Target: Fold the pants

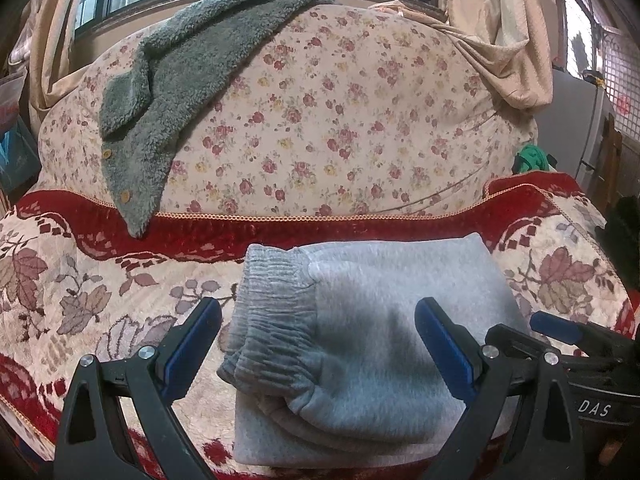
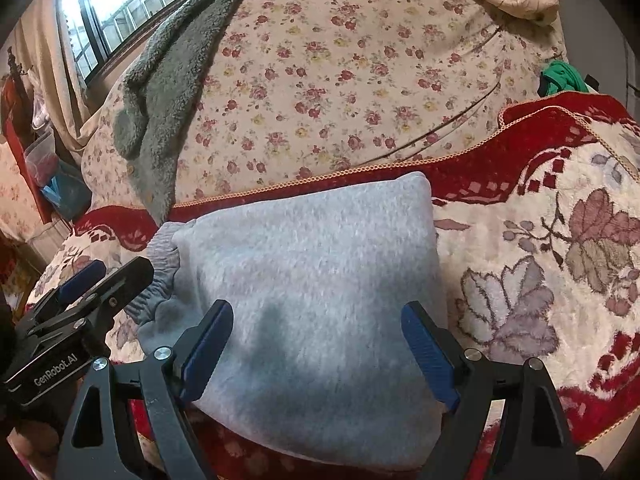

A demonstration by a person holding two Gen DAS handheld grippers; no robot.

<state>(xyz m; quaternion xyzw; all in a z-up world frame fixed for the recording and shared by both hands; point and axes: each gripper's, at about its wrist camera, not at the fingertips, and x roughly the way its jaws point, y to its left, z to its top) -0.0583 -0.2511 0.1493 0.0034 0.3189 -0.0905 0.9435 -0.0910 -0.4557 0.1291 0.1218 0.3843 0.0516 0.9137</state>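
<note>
On the red-patterned cover (image 1: 120, 276) the pants (image 1: 360, 340) lie folded into a compact stack, so we judge folding basically done. We hold left gripper (image 1: 318, 350) and right gripper (image 2: 316, 352) above them, jaws spread, pinching nothing. Next: maybe smooth the top, then pull back.

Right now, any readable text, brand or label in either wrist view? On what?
"DAS": on the black body of the right claw, seen in the left wrist view; the word looks cut off.
"GenRobot.AI": on the black body of the left claw, seen in the right wrist view.
Nothing readable on the gray pants or the red floral blanket.
</note>
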